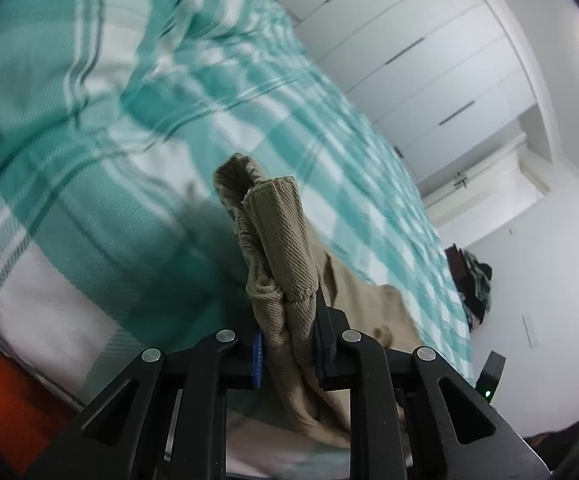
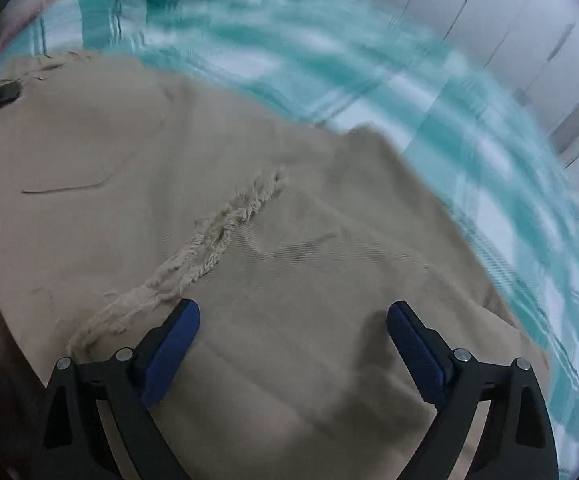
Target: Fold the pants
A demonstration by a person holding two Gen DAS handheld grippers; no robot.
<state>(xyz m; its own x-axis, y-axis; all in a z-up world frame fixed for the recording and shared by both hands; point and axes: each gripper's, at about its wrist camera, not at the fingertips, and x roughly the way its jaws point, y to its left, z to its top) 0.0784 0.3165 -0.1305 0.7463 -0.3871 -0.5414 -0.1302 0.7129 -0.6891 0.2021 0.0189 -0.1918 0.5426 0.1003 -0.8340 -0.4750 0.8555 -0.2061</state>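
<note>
The left gripper (image 1: 287, 354) is clamped on a bunched hem of the khaki pants (image 1: 277, 240), which stands up in the lower middle of that frame. The right gripper (image 2: 291, 338) hangs spread wide over the pants (image 2: 249, 220), holding nothing. They lie across the teal checked bedspread (image 2: 369, 60), filling the centre and left. The twill looks soft, limp and light; I'd pinch a doubled seam or hem, away from the frayed tear (image 2: 209, 240).
</note>
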